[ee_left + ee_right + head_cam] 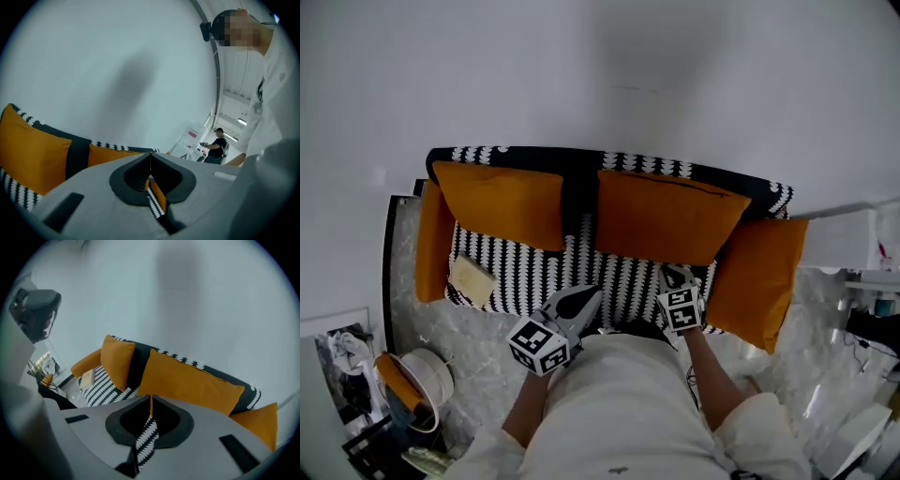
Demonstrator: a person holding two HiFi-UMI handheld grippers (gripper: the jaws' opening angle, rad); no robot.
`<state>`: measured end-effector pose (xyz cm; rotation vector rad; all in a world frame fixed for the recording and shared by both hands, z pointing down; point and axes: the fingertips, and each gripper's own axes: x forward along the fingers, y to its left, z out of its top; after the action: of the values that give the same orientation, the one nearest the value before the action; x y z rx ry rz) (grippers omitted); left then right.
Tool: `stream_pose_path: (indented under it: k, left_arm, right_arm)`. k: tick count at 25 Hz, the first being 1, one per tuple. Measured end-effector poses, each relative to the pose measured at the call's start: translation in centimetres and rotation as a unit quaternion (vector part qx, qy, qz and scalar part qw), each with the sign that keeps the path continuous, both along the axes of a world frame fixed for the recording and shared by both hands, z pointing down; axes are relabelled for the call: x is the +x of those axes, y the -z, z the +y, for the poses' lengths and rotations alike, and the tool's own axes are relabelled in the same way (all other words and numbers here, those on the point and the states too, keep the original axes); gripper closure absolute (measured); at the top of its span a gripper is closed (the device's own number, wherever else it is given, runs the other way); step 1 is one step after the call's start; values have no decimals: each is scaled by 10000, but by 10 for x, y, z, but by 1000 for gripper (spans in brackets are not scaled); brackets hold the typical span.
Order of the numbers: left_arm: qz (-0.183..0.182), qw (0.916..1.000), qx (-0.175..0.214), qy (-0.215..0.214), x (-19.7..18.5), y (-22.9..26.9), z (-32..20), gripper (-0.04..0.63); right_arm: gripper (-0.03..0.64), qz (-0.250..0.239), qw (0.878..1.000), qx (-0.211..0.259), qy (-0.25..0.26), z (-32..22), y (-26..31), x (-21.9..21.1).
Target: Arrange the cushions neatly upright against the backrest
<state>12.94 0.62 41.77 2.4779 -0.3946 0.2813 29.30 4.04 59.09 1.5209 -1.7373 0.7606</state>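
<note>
Left gripper (589, 296): jaws clenched, empty, above sofa (534, 272) front edge.
Right gripper (674, 274): jaws clenched, empty.
Left back cushion (502, 202): upright against backrest.
Right back cushion (666, 216): upright against backrest.
End cushions (433, 244): one at each armrest.

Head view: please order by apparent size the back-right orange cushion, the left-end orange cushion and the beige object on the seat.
1. back-right orange cushion
2. left-end orange cushion
3. beige object
</note>
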Motion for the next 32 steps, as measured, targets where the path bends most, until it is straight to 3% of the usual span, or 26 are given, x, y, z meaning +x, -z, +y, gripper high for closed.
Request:
stream_pose_path:
  k: [5, 10, 16, 21, 28, 32]
  left_arm:
    - [157, 9973, -7, -724, -14, -3, -17, 583]
    - [141, 9876, -156, -1553, -11, -28, -21, 582]
    - [48, 9742, -234, -2243, 7, -49, -3, 583]
    - [138, 9672, -85, -2536, 0, -25, 48, 583]
    - [32, 9611, 83, -2759, -17, -9, 152, 583]
    - [1, 9643, 85, -2645, -33, -4, 226, 583]
  right_arm:
    - [597, -614, 9936, 310, -895, 18, 33, -46]
    - [597, -867, 9901, 538, -960, 40, 71, -86]
    - [597, -1155, 9772, 587, -1680, 103, 85, -113]
    - [601, -1755, 9534, 1035, -2223, 136, 90, -134]
    - [607, -1710, 9469, 1890, -1958, 198, 139, -145]
    - [608, -1755, 9443, 2071, -1861, 267, 146, -165]
